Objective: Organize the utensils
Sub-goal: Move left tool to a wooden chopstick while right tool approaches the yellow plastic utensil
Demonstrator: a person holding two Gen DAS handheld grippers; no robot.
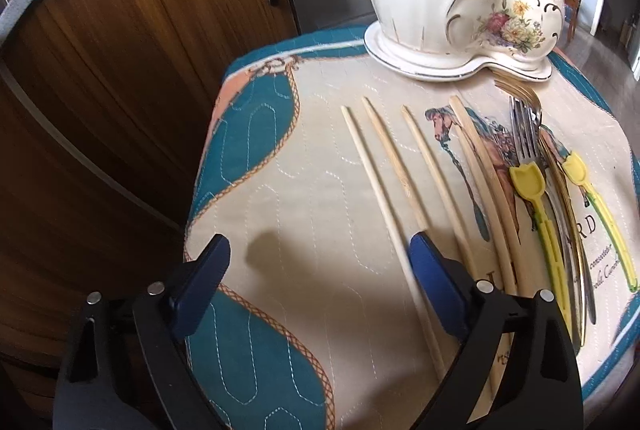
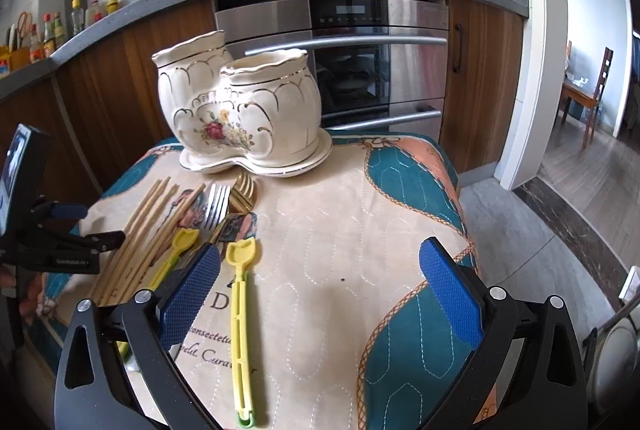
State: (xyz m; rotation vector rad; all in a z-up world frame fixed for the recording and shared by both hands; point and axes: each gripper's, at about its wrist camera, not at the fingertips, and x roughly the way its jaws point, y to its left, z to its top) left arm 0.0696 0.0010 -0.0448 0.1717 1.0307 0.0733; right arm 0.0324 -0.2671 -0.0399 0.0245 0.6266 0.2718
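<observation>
Both hand-held grippers spread, holding nothing: left hand-held gripper (image 1: 318, 262) over the chopsticks (image 1: 384, 197), right hand-held gripper (image 2: 320, 270) beside a yellow scoop (image 2: 240, 306). Forks (image 2: 218, 205) lie mid-table (image 2: 340, 197), near the empty ceramic holder (image 2: 240, 109). Likely first pick: straddle one chopstick crosswise, pinch mid-length, drop upright in holder.

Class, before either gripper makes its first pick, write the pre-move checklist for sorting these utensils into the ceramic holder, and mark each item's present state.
1. Left gripper open, empty: ok.
2. Right gripper open, empty: ok.
3. Ceramic holder upright on its base: ok.
4. Holder compartments free of contents: cannot tell, insides hidden.
5. Chopsticks lying apart for a single pick: ok for the left three; the rest lie close together.
6. Forks separated: not ok, overlapping.
</observation>
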